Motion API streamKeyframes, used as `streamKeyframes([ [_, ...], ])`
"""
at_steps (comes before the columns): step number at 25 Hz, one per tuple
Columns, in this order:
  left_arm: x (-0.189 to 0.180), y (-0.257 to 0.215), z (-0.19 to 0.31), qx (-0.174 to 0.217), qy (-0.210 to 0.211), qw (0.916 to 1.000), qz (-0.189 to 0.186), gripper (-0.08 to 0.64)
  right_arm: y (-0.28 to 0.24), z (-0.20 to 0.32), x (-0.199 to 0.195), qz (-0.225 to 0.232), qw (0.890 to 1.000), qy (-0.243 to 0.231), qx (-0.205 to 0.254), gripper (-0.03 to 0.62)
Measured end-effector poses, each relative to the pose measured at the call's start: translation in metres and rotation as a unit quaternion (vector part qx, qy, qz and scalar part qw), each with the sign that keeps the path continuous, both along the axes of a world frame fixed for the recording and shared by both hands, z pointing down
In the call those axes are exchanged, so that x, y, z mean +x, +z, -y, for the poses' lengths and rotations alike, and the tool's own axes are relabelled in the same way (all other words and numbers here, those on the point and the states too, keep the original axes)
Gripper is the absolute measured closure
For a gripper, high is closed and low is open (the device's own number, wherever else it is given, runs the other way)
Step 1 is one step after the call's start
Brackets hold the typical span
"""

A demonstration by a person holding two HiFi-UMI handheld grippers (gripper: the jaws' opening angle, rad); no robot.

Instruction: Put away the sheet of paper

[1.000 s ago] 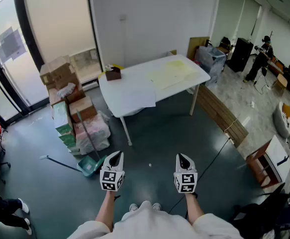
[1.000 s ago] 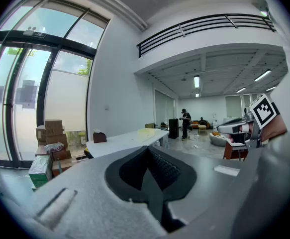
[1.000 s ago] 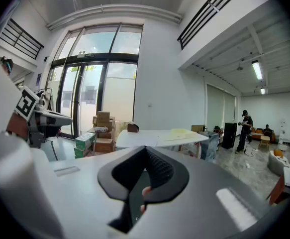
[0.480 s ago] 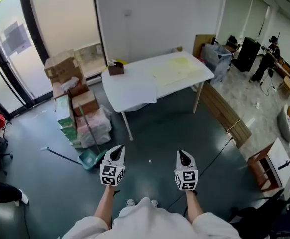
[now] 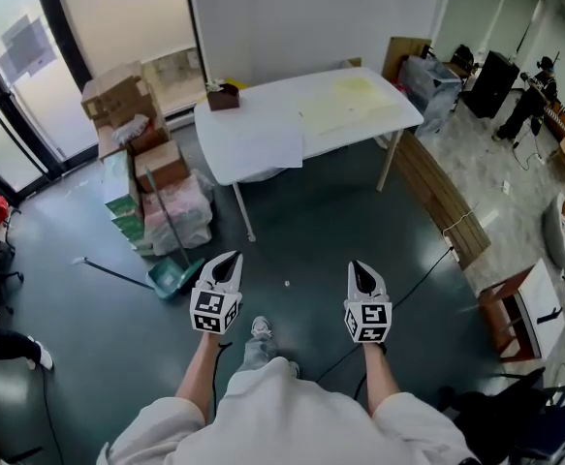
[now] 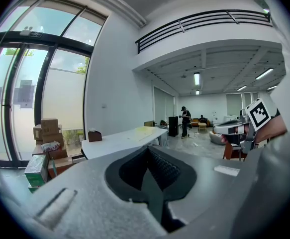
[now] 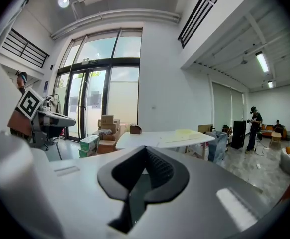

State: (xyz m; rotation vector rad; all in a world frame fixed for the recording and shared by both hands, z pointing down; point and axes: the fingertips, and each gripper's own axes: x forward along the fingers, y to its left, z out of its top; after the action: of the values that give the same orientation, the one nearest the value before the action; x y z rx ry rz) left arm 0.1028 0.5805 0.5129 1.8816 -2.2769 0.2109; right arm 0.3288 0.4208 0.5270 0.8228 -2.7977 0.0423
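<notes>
A white table (image 5: 360, 129) stands ahead across the dark floor. A white sheet of paper (image 5: 261, 148) lies on its near left part and droops over the front edge. A pale yellow sheet (image 5: 345, 100) lies further right, and a small brown box (image 5: 222, 96) sits at the back left corner. My left gripper (image 5: 229, 263) and right gripper (image 5: 361, 273) are held side by side, well short of the table, both shut and empty. In the left gripper view the gripper (image 6: 147, 153) points at the table (image 6: 120, 139); the right gripper (image 7: 145, 153) faces the table (image 7: 164, 138) too.
Stacked cardboard boxes (image 5: 132, 129) and a broom with dustpan (image 5: 171, 279) stand left of the table. Long wooden boards (image 5: 437, 201) lie on the floor to its right, with a cable (image 5: 427, 279) nearby. A low wooden cabinet (image 5: 519, 308) is at right. A person (image 5: 534, 100) stands far off.
The person has walked forward toward the table, carrying both grippers along side by side. A foot now shows between the arms. Both grippers stay shut.
</notes>
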Motion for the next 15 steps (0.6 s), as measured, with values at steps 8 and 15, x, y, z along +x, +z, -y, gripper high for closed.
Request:
streamKeyframes([
  [8,-0.043,0.013,0.063,0.001,0.020,0.9998,-0.009,0.555,0.004,0.058,-0.037,-0.008,1.000,0.012,0.005,0.591],
  [15,-0.103,0.006,0.136,0.009,0.047,0.9988,-0.011,0.555,-0.007,0.122,-0.085,-0.015,0.999,0.035,0.013,0.591],
])
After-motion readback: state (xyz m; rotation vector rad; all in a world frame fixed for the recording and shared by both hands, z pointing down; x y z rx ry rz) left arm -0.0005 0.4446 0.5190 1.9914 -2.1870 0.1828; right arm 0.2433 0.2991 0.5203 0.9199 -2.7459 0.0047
